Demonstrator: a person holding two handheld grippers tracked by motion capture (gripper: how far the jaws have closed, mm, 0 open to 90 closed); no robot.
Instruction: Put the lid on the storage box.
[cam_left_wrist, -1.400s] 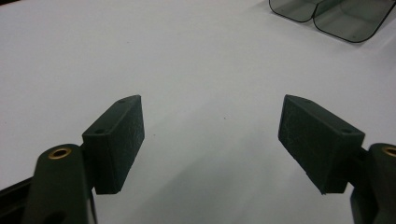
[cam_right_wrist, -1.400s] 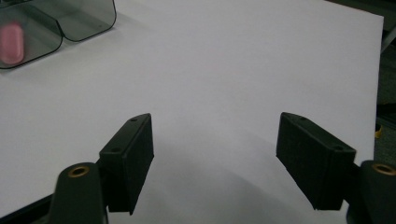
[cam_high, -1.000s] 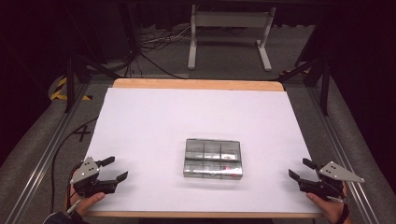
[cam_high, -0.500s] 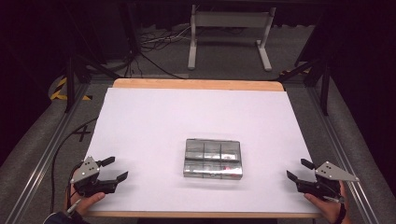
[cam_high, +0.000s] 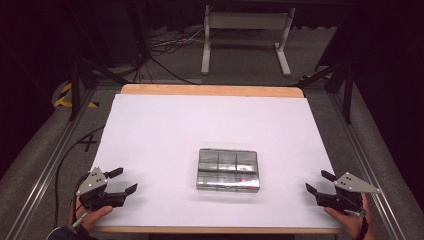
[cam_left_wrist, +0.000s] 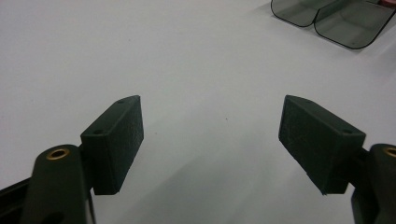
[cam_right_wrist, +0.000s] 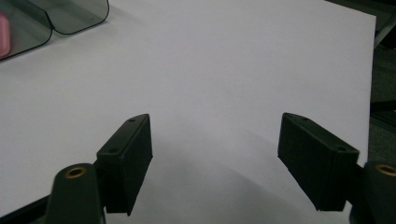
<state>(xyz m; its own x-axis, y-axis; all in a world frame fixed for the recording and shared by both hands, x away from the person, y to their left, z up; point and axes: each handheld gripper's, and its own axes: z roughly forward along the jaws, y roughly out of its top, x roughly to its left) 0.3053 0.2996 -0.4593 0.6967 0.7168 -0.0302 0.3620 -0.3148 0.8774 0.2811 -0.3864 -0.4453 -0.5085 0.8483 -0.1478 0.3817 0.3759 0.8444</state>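
Note:
A clear plastic box with several compartments lies on the white table, a little right of the middle near the front. Something pink sits in one of its front compartments. My left gripper rests at the front left corner, open, with nothing between its jaws. At the front right corner my right gripper is open and empty too. Corners of the box show at the top of both gripper views. Both grippers stand well apart from the box.
The white sheet covers a wooden tabletop whose edge shows at the back. Metal rails run along both sides. A grey stand and cables lie on the dark floor beyond.
The right gripper has slid slightly back toward the front edge. The left gripper and the box have stayed where they were.

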